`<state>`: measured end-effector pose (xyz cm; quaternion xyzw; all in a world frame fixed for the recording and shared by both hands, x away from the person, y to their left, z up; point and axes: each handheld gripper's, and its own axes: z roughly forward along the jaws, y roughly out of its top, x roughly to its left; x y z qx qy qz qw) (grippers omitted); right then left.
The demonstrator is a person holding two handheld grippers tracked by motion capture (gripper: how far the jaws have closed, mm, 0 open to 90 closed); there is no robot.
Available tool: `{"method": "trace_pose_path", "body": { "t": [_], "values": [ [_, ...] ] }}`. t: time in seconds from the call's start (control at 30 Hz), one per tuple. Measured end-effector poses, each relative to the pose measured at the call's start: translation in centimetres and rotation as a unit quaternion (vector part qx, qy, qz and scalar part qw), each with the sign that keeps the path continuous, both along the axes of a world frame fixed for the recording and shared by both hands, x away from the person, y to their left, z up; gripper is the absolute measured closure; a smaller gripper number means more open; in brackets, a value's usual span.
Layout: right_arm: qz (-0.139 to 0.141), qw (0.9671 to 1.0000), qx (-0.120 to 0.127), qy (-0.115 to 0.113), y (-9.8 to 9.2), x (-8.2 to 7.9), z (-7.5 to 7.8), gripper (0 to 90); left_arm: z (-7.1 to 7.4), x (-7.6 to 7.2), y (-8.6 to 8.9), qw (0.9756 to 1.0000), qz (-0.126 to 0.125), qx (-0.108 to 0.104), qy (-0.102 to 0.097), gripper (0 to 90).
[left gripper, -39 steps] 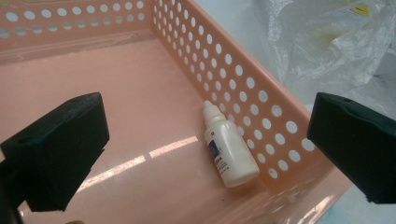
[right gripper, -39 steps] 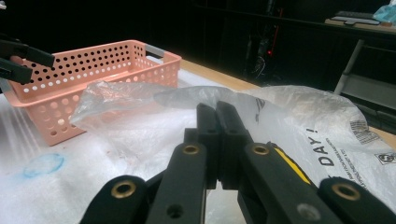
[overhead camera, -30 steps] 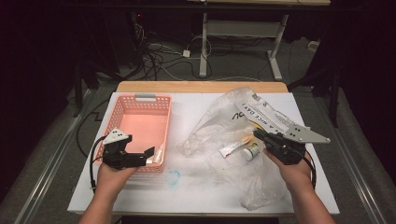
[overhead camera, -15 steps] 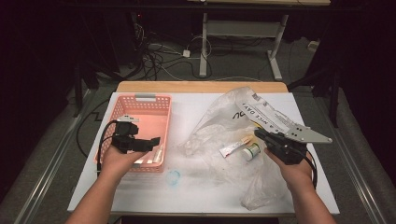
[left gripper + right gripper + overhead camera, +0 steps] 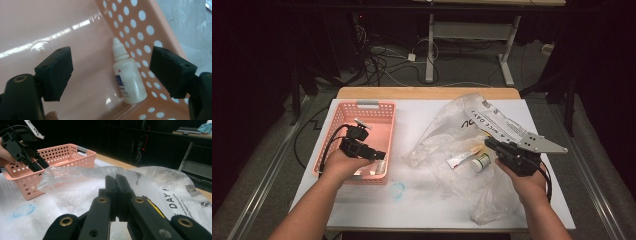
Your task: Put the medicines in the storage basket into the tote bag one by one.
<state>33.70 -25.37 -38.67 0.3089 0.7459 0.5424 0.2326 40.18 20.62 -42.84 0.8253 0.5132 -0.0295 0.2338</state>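
High view: the pink basket (image 5: 373,112) stands on the white table (image 5: 422,210). The left gripper (image 5: 379,155) is held over the basket's near end, by its right wall. To the right of the basket lies a crumpled clear plastic bag (image 5: 447,130); a small tube (image 5: 460,160) and a small jar (image 5: 482,161) lie on it. The right gripper (image 5: 488,144) sits at the bag's right side, well apart from the basket, jaws pressed together.

Left gripper view: a white dropper bottle (image 5: 126,75) lies on the basket floor, against the perforated wall (image 5: 140,30). The jaws have just been closing but stand apart, one either side of the bottle, neither pad touching it.

Right gripper view: the jaws are closed together on the bag's film (image 5: 160,185). The basket (image 5: 62,153) stands beyond the bag, the left gripper (image 5: 41,163) over it.
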Motion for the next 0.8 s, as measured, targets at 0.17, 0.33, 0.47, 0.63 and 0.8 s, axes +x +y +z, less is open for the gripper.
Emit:
{"method": "trace_pose_path", "body": {
  "t": [0.17,0.33,0.47,0.63,0.8],
  "values": [
    [-0.001,1.0000,0.000,0.001,0.0,0.0,0.0,90.0,-0.3,0.0,-0.3,0.9993,-0.017,0.011,0.032,24.9],
    [-0.002,1.0000,0.001,0.003,0.1,0.0,-0.1,90.0,-0.7,0.3,-1.1,0.9970,-0.037,0.036,0.057,26.4],
    [0.000,1.0000,-0.004,0.000,0.2,0.0,-0.2,90.0,-1.0,0.5,-1.7,0.9946,-0.050,0.060,0.069,30.6],
    [0.000,1.0000,-0.002,0.002,0.1,0.0,-0.2,90.0,-1.1,0.5,-1.9,0.9935,-0.061,0.058,0.077,35.9],
    [0.001,1.0000,-0.004,0.003,0.2,0.0,-0.2,90.0,-1.2,0.6,-1.9,0.9932,-0.065,0.054,0.079,39.3]
  ]
}}
